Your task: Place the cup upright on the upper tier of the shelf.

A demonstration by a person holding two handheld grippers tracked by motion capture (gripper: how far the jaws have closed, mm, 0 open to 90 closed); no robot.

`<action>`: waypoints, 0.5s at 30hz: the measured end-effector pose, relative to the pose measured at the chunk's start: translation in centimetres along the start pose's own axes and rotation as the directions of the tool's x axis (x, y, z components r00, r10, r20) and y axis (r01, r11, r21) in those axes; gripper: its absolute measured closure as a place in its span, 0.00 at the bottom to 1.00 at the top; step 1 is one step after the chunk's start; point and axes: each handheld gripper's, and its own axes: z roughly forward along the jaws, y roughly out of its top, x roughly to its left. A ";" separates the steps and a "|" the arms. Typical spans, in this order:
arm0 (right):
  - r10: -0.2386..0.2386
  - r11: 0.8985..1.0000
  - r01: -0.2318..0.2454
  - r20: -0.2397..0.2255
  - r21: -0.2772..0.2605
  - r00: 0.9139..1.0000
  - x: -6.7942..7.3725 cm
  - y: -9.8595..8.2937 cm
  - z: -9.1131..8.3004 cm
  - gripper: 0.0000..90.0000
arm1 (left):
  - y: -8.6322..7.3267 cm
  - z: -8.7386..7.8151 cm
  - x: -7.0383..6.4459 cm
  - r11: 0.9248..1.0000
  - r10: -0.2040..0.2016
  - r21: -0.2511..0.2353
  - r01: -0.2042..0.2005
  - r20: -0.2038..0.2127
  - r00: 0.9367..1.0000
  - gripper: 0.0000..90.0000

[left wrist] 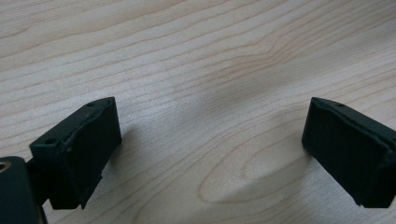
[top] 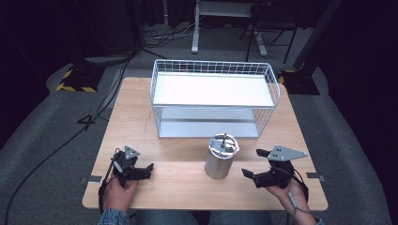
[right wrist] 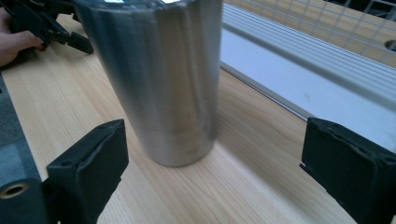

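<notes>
Your right gripper [top: 256, 164] sits wide open near the tabletop's [top: 141, 117] front right corner, just beside the steel canister [top: 221, 157] standing upright by the front edge's middle. Left gripper [top: 151, 166], jaws wide too, rests near the front left corner.

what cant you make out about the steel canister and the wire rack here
- Round steel canister: top and lid cut off by the right gripper view's upper edge.
- Lid fitting: too small in the high view.
- White wire rack's lower shelf: mostly hidden under its upper shelf.
</notes>
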 end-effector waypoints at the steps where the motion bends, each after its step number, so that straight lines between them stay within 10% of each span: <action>1: -0.004 1.000 0.004 -0.007 -0.003 1.000 0.1 0.2 0.2 0.08 | 0.0 0.0 0.0 1.000 0.000 0.000 0.000 0.000 1.000 0.06; 15: -0.038 0.999 0.036 -0.058 -0.037 0.998 2.0 1.7 2.6 0.01 | 0.0 0.0 0.0 1.000 0.000 0.000 0.000 0.000 1.000 0.06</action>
